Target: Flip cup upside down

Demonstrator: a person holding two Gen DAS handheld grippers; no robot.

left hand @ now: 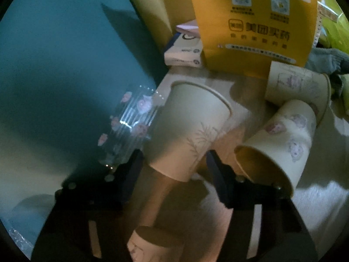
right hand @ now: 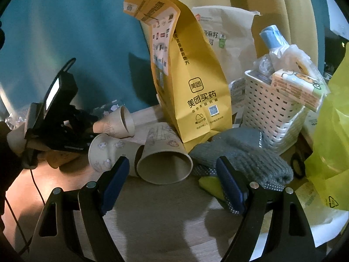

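Cup (left hand: 192,128) tilted between left gripper (left hand: 174,163) fingers, gripped near base, right gripper (right hand: 172,174) wide open, empty.

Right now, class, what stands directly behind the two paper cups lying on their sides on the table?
A tall yellow paper bag stands upright just behind the lying cups, with a white pouch behind it. The bag hides the pouch's lower part and whatever lies behind its base.
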